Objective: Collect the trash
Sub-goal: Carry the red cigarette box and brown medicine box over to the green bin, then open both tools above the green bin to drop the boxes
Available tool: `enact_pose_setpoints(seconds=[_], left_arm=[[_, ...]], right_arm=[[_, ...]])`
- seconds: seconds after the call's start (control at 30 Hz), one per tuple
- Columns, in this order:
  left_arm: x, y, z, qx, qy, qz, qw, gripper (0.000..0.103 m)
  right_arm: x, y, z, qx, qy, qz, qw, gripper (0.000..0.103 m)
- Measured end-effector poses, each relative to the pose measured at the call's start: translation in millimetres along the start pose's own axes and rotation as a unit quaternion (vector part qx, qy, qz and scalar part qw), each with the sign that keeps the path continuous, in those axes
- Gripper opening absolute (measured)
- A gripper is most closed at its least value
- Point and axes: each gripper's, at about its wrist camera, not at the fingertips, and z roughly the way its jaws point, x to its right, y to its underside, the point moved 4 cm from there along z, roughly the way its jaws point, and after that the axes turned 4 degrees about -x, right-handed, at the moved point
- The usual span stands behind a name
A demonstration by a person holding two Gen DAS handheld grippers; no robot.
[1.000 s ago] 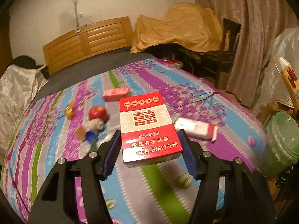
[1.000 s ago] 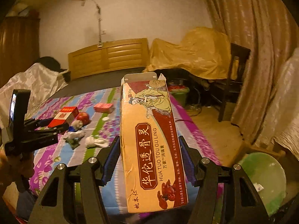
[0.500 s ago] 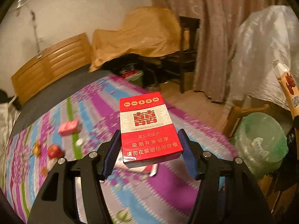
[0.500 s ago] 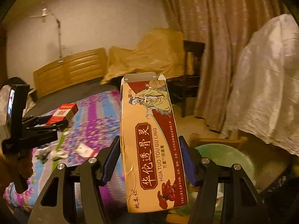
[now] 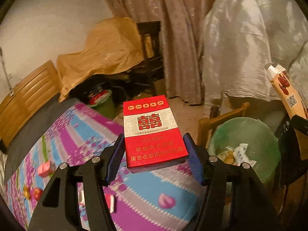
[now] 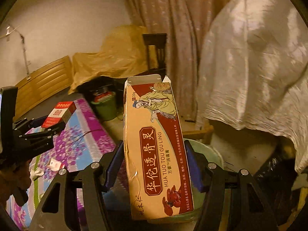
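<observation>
My left gripper [image 5: 154,154] is shut on a red and white cigarette pack [image 5: 153,130], held above the bed's near corner. It also shows in the right wrist view [image 6: 59,114]. My right gripper [image 6: 154,165] is shut on a long tan ointment box [image 6: 156,144] with an open top flap, held over the green trash bin [image 6: 209,150]. In the left wrist view the bin [image 5: 258,134] is at the right with scraps inside, and the ointment box [image 5: 286,94] hangs above its right side.
The bed [image 5: 92,134] with a purple, blue and grey striped cover holds a pink box [image 5: 45,170], a red apple [image 5: 37,193] and wrappers [image 6: 54,163]. A wooden frame [image 5: 221,119] stands by the bin. White draped furniture [image 5: 250,44], a curtain and a dark chair are behind.
Both grippers have swung right, away from the bed's middle and toward the green bin. The bin is now larger and nearer in both views. Both keep their boxes.
</observation>
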Motion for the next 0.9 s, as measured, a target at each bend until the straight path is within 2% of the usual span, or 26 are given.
enact_pose_setpoints(seconds=[0.4, 0.9], left_arm=[[81, -22, 27, -0.010, 0.058, 0.064, 0.9962, 0.059], [136, -24, 53, -0.038, 0.114, 0.099, 0.9878, 0.059]], right_arm=[[52, 1, 2, -0.009, 0.047, 0.042, 0.998, 0.062], [90, 25, 28, -0.064, 0.072, 0.096, 0.991, 0.062]])
